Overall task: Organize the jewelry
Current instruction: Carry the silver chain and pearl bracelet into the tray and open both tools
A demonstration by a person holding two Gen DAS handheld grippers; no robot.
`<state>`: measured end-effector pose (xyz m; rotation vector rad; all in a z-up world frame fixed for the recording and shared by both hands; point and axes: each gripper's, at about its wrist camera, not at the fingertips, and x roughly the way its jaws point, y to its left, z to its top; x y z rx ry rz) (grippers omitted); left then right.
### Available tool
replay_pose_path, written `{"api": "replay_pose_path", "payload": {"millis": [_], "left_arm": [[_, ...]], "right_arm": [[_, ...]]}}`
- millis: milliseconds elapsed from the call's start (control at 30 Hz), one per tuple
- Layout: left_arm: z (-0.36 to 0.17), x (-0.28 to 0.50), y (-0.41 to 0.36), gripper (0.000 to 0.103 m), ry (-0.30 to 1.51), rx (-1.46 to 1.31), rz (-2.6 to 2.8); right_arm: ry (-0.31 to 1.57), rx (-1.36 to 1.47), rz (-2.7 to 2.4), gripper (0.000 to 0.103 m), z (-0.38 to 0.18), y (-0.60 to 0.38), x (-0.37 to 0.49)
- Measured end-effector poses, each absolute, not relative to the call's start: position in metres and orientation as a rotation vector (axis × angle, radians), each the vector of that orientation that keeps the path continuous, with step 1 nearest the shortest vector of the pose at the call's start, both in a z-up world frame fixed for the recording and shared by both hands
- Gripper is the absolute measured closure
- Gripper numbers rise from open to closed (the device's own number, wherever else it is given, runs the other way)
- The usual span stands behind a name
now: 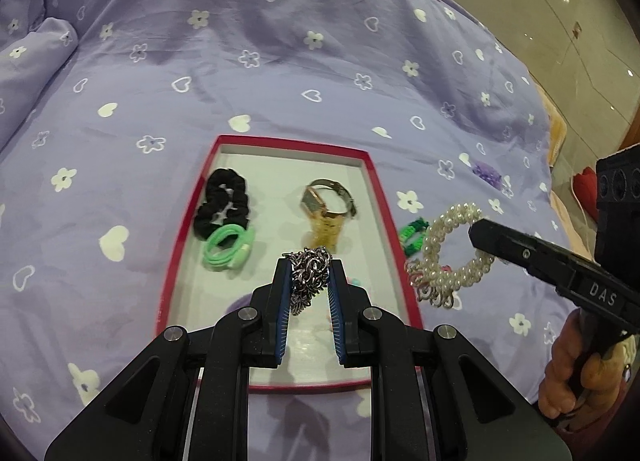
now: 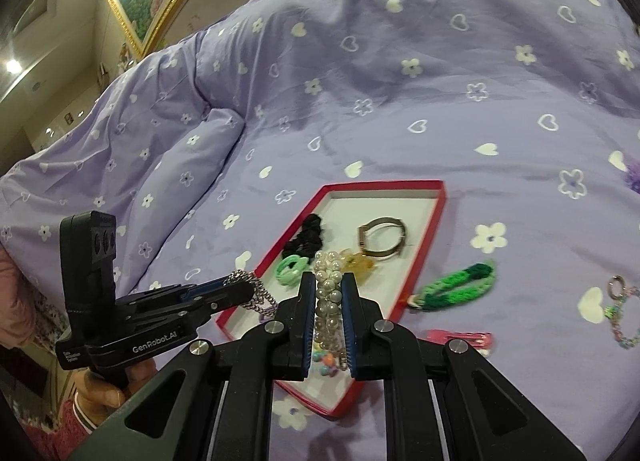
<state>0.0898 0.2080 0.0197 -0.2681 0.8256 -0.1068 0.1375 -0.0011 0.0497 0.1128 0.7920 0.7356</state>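
The left tool [image 1: 310, 273] is pinching a silver chain [image 1: 309, 281] above the red-rimmed tray [image 1: 400, 229], while the right tool [image 2: 329, 281] is clamping a pearl bracelet [image 2: 328, 293] beside it.

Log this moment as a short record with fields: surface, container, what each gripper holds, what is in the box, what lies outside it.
surface: purple bedspread
container: red box, open, lying on the bedspread
left gripper: shut on silver chain, above the box
right gripper: shut on pearl bracelet
in box: black scrunchie, light green hair tie, gold watch
outside box: dark green band, pink hair clip, beaded keychain
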Motion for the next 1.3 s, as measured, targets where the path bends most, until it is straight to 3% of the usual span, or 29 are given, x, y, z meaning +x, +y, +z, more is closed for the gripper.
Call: {"api": "replay_pose_path", "payload": {"millis": [467, 1300], "left_arm": [[0.001, 0.109, 0.240, 0.087, 0.855, -0.272, -0.042], [-0.055, 0.150, 0.251, 0.087, 0.990, -0.286, -0.005]], "right_arm": [[0.848, 0.104, 0.795, 0.091, 0.027, 0.045, 0.150], [1.007, -0.011, 0.641, 0.090, -0.035, 0.042, 0.198]]}}
